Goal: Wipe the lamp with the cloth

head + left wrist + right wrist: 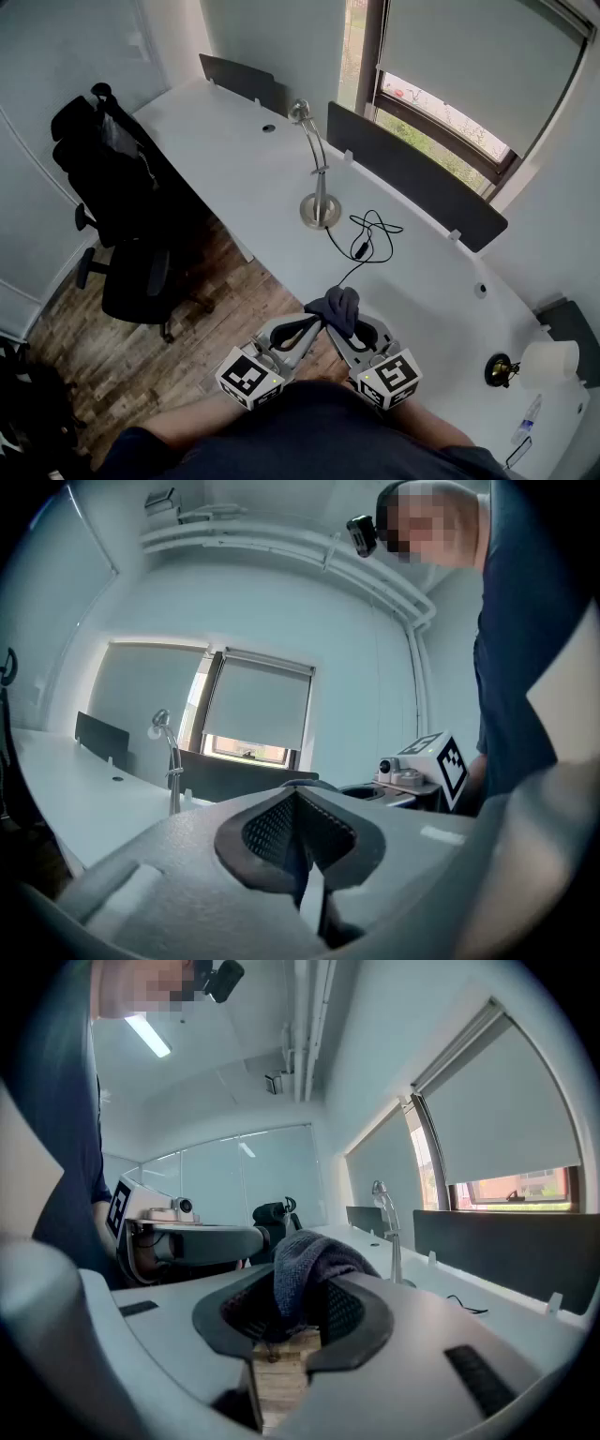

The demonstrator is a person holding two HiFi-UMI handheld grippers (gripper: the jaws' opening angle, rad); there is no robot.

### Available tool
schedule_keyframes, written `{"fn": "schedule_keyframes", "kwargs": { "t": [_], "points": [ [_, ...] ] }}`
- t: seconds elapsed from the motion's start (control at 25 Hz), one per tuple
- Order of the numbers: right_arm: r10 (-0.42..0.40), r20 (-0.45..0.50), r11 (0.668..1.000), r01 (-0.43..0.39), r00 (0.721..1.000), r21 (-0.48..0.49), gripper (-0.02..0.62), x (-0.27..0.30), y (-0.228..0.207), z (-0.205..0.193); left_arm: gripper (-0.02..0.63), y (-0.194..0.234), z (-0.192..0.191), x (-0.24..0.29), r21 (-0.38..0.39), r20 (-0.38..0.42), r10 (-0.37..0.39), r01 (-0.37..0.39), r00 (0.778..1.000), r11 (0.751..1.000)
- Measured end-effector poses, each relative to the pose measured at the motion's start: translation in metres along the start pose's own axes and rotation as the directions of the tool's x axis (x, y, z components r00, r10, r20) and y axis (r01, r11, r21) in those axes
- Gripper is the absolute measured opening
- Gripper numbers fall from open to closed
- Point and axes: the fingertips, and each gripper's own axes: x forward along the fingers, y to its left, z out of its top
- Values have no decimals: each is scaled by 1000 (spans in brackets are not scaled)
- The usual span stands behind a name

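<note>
A dark grey-blue knitted cloth (337, 308), a silver lamp (321, 190), a white desk (225, 159), a black chair (117, 183).

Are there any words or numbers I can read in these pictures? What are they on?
No text can be read.
The cubes on the left gripper and right gripper show only black-and-white square patterns, not letters.
The bottle is too small to read.

My white desk (234, 159) curves along the window wall, and dark screens (412, 173) stand at its back edge. The lamp (320, 210) stands mid-desk on its round base, with its black cord (373, 236) looped just beside it. A small dark object (500, 369) and a white roll (551, 361) sit at the far right end.
</note>
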Motion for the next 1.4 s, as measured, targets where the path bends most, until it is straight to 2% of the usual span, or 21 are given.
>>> {"fn": "schedule_keyframes", "kwargs": {
  "t": [0.36, 0.88, 1.16, 1.4],
  "points": [
    [1, 0, 1000, -1, 1000, 5, 107, -2, -7, -2, 3, -1, 2, 8, 11, 12, -4, 4, 1000, 1000],
    [45, -6, 998, -44, 999, 40, 107, -7, -28, -19, 3, -3, -9, 26, 12, -5, 38, -38, 999, 999],
    [27, -21, 999, -26, 999, 19, 107, 21, -45, -13, 3, 26, -7, 38, 1, 10, 18, -18, 1000, 1000],
    [-30, -32, 999, 31, 999, 27, 107, 66, -59, -2, 3, 80, 5, 48, 0, 32, -37, 37, 999, 999]
  ]
}}
